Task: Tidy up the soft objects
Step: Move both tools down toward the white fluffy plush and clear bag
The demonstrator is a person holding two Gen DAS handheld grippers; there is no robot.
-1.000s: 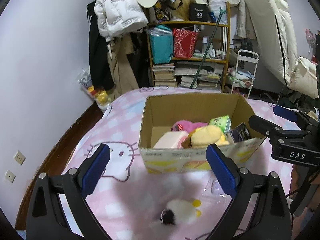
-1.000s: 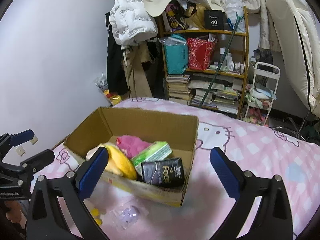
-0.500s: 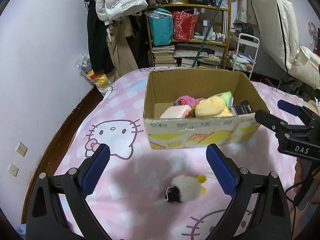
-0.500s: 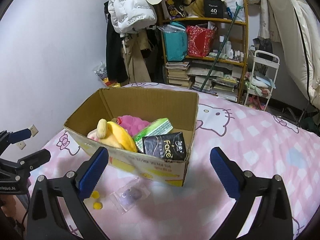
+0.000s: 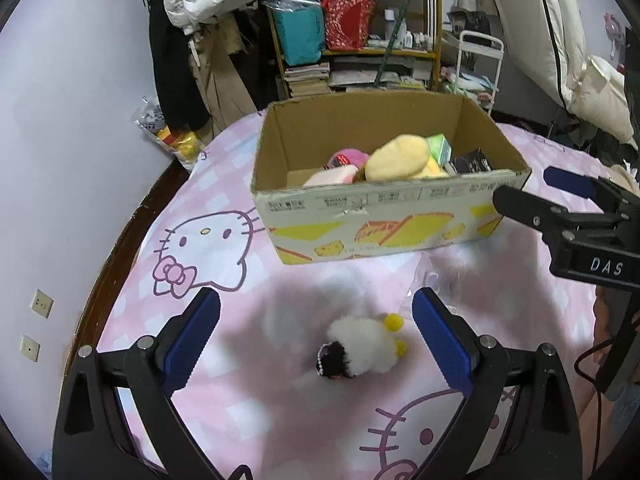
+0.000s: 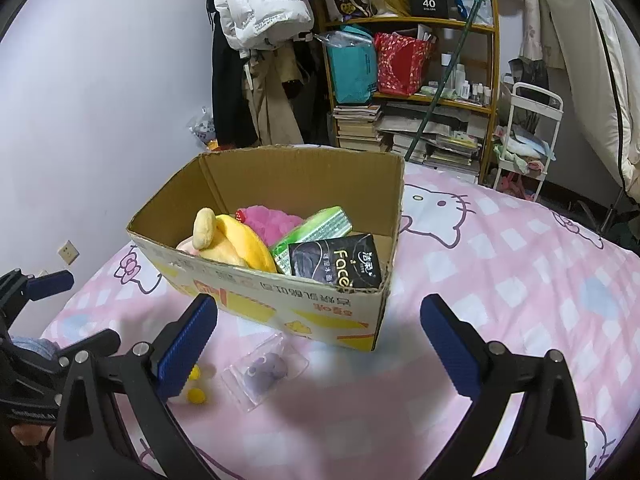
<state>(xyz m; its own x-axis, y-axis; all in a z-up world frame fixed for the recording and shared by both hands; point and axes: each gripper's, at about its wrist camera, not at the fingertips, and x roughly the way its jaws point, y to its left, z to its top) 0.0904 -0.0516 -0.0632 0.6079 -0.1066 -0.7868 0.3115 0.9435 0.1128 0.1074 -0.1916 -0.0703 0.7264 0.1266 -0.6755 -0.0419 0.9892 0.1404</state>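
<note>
A cardboard box (image 5: 384, 216) (image 6: 280, 300) stands on the pink Hello Kitty bedspread (image 5: 200, 248). It holds a yellow plush (image 6: 236, 244), a pink plush (image 6: 272, 220), a green tissue pack (image 6: 316, 228) and a black tissue pack (image 6: 336, 258). A white fluffy toy with yellow pompoms (image 5: 362, 346) lies on the bed between the fingers of my open left gripper (image 5: 316, 338). A clear bag with a purple toy (image 6: 266, 370) lies in front of the box. My right gripper (image 6: 320, 344) is open and empty above it.
A cluttered wooden shelf (image 6: 416, 92) with books and bags stands behind the bed. Coats (image 6: 260, 16) hang at the wall. A white trolley (image 6: 528, 136) stands at the right. The bed's left edge drops to dark floor (image 5: 120, 240).
Both grippers pulled back and tilted down. The box sits farther away, and the white toy and the clear bag show more fully. Both stay open.
</note>
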